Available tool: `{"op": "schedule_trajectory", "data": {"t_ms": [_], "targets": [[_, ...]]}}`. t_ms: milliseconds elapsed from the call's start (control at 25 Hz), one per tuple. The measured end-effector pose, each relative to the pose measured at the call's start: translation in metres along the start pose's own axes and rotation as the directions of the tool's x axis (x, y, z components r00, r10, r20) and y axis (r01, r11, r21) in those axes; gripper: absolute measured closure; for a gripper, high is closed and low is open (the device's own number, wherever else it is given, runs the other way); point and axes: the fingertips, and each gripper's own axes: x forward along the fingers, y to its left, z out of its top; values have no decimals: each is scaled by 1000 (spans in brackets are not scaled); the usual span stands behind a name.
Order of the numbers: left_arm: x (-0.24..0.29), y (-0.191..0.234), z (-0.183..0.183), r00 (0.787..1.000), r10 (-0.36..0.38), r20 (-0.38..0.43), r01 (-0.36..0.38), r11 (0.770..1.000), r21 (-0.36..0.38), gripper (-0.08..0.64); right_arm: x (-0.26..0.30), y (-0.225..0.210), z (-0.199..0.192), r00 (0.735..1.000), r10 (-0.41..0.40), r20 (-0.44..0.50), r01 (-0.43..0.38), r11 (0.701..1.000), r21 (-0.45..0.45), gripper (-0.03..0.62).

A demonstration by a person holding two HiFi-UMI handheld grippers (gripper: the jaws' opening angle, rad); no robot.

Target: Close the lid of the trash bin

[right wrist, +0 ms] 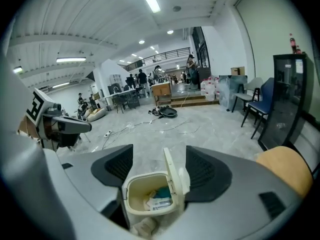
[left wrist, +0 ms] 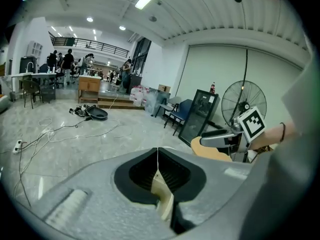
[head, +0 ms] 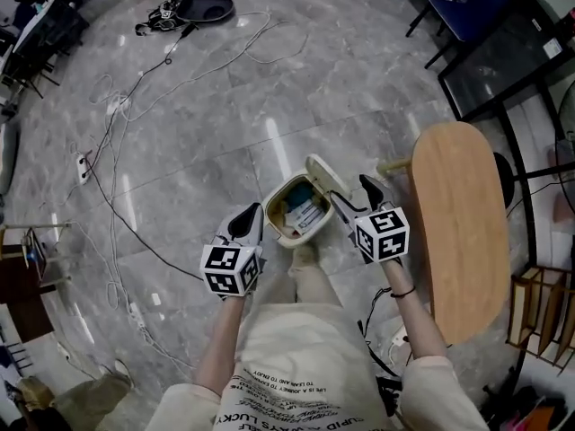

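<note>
A small cream trash bin [head: 286, 227] stands on the grey floor just ahead of my feet, with paper and a blue packet inside. Its lid [head: 325, 176] is swung up on the right side. In the right gripper view the bin [right wrist: 135, 204] sits low between the jaws, with the lid [right wrist: 172, 176] upright. My right gripper [head: 358, 200] is open just right of the lid, not touching it. My left gripper [head: 254, 212] hovers at the bin's left rim, its jaws shut tip to tip on nothing; in its own view a cream strip of the bin [left wrist: 162, 194] shows below them.
An oval wooden table [head: 458, 223] stands close on the right. A black glass cabinet [head: 503, 57] and a blue chair [head: 467, 7] are beyond it. Cables [head: 117, 151] with a power strip trail across the floor to the left. People stand far off in the hall.
</note>
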Motion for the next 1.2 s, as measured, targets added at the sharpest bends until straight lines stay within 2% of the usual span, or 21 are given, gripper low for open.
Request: {"op": "schedule_trajectory", "data": {"t_ms": [160, 520, 720, 1200], "targets": [[19, 5, -23, 998, -2, -58, 1, 1000, -23, 536, 23, -12, -22, 997, -6, -71, 3, 999, -45, 275], [42, 24, -79, 984, 15, -180, -25, 998, -53, 535, 59, -17, -62, 987, -57, -150, 43, 995, -94, 276], [62, 32, -89, 982, 26, -186, -40, 997, -67, 535, 76, -23, -67, 984, -91, -150, 65, 984, -168, 275], [69, 37, -109, 981, 68, -183, -86, 992, -95, 535, 83, -9, -84, 980, -115, -165, 63, 954, -292, 276]]}}
